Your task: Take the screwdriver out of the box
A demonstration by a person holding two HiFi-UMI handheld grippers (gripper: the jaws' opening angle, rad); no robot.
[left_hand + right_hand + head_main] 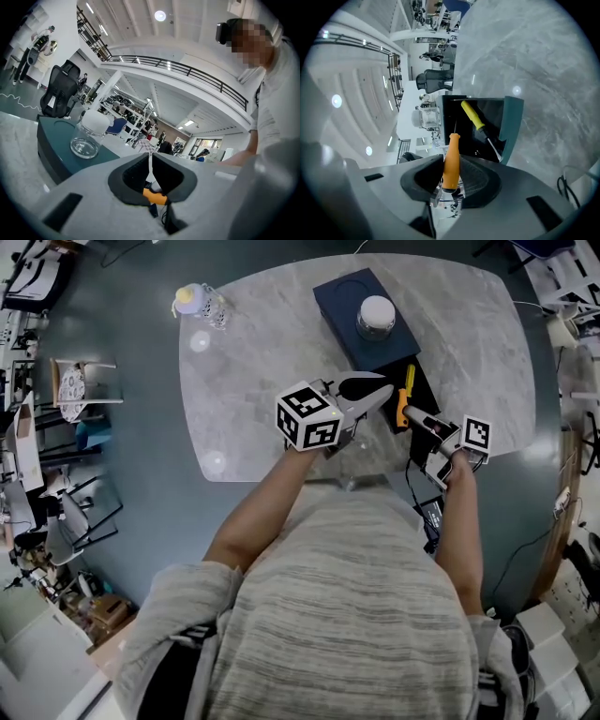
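My right gripper (pixel 419 418) is shut on an orange-handled screwdriver (pixel 451 160), whose handle stands between the pads (pixel 423 180) with its thin shaft towards the box. The same orange handle (pixel 401 412) hangs just outside the near edge of the black box tray (pixel 424 388). A yellow-handled screwdriver (pixel 472 115) lies inside the tray (pixel 449 123). My left gripper (pixel 375 388) hovers just left of the tray with its jaws together and nothing in them. Below those jaws the orange handle (pixel 154 197) shows in the left gripper view.
The dark blue box lid (pixel 342 298) lies behind the tray with a white-capped glass jar (pixel 376 317) on it. A small bottle (pixel 199 304) stands at the table's far left edge. A black cable (pixel 417 486) hangs over the near right edge.
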